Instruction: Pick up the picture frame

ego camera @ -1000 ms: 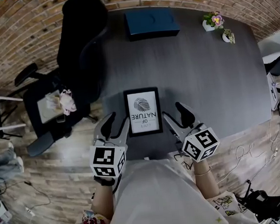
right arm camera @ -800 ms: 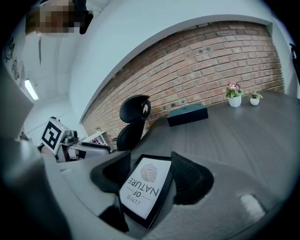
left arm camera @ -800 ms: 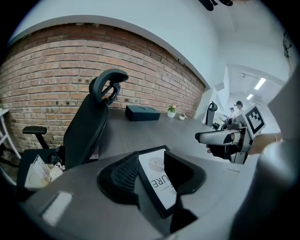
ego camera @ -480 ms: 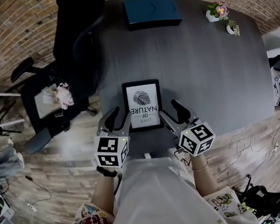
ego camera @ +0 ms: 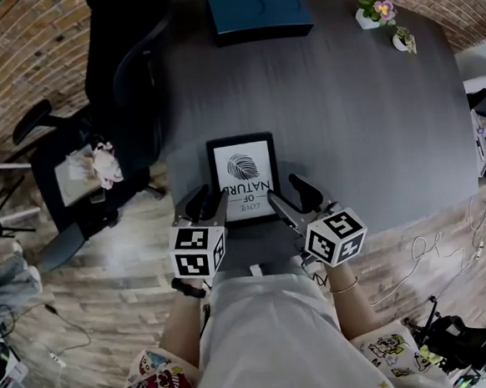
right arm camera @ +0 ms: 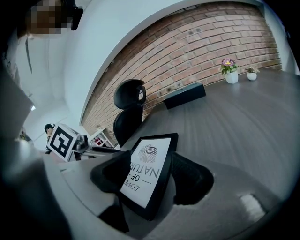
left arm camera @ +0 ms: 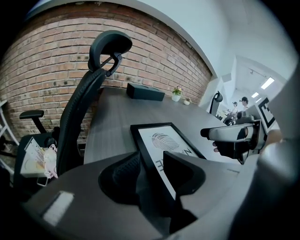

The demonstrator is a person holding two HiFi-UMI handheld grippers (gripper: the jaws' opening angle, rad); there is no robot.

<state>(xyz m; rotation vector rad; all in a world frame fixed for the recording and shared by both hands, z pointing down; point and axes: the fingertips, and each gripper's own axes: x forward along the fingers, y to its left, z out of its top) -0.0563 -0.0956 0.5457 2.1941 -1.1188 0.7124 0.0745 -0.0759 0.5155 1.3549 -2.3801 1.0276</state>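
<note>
Picture frame [ego camera: 240, 139], fingerprint print [ego camera: 245, 179] inside, lies flat on the table [ego camera: 354, 113].

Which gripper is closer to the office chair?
Left. The left gripper straddles the picture frame's chair-side edge, jaws just closing slightly; the right gripper straddles the opposite edge, farther from the office chair.

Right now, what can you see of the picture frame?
The picture frame has a thin black rim around a white print with a fingerprint and the words LOVE OF NATURE. It lies flat on the dark grey table, near the person's edge. The left tool, jaws just closing a little, has the frame's left edge between its open jaws; the right tool has its near right corner. Neither seems to press it yet.
</note>
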